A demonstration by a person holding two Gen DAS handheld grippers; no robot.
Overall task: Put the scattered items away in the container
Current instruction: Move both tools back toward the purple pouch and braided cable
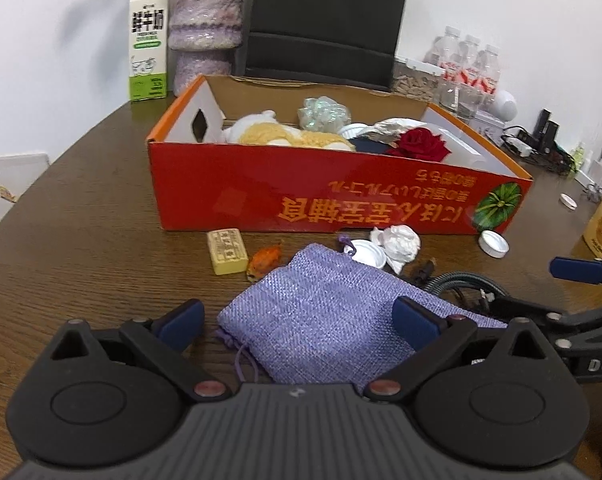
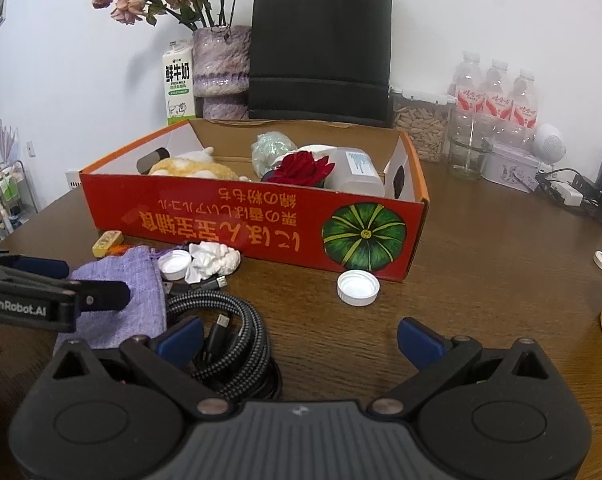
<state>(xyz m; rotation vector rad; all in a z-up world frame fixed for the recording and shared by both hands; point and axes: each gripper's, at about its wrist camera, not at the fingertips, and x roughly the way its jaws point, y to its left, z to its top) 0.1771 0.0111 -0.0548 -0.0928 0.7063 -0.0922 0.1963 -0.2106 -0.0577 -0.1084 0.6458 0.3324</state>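
Both tongs stand spread wide and hold nothing: the left tongs (image 1: 299,326) hover low over the lilac woven drawstring pouch (image 1: 321,316), and the right tongs (image 2: 301,336) hang above the dark wooden worktop (image 2: 481,264), the coiled black braided cable (image 2: 237,340) at their left finger.

Largest is the red and orange cardboard box printed with a green pumpkin (image 2: 261,220), open-topped, already holding a cream and tan plush toy (image 2: 189,168) and a red fabric rose (image 2: 301,168). Its near wall rises straight up from the scattered things, so anything lifted must clear that rim; bare floor shows in the middle.

The pouch lies flat just before the box. It looks light and limp, so it will likely sag; a pinch across the gathered mouth or a bunched fold seems best. The cable is springy and may uncoil, so gripping across several loops is wise.

Smaller pieces sit close together: a crumpled white paper wad (image 2: 213,262), two white plastic screw caps (image 2: 358,287), a pale yellow stamped block (image 1: 227,257), and a small orange scrap (image 1: 263,262). The caps are hard, shallow and probably slippery; take them by the rim. Right of the lone cap, open worktop gives room to manoeuvre.
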